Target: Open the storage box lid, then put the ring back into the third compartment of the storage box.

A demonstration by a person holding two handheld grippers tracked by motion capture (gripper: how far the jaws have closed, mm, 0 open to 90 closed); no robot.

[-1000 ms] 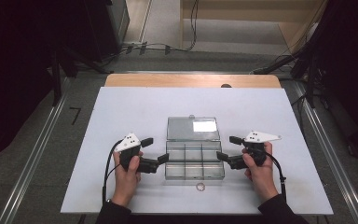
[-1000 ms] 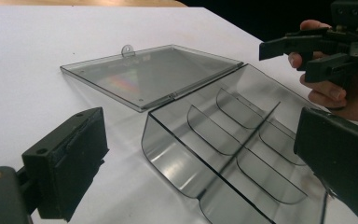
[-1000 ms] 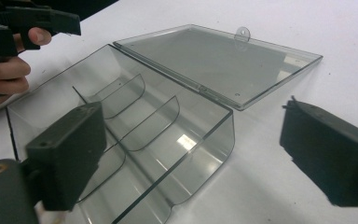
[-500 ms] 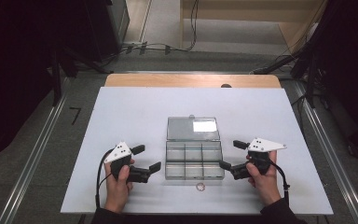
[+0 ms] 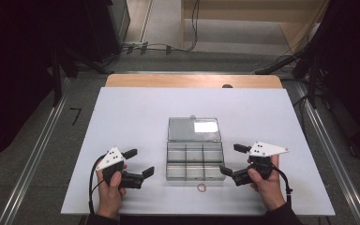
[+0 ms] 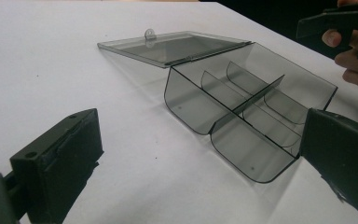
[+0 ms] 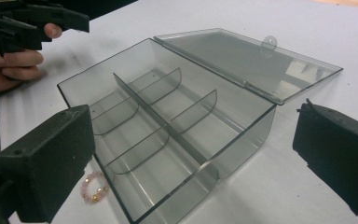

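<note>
Six compartments of the clear organizer box (image 5: 194, 159) are sitting empty at centre frame with the lid flipped open, the beaded ring (image 5: 201, 188) is lying just below it, and the left gripper (image 5: 139, 164) and right gripper (image 5: 231, 160) are hovering either side, jaws spread, nothing loaded yet.

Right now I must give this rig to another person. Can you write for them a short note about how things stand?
Left gripper: open, holds nothing, to the left of the box.
Right gripper: open, holds nothing, to the right of the box.
Clear compartment box: in the middle of the white table, its lid lying flat open behind it; all compartments look empty.
Bead ring: on the table just in front of the box, outside it, touched by neither gripper.
Done: the box is open.
Left, probably: pick up the bead ring, put it in a compartment, then close the lid.
</note>
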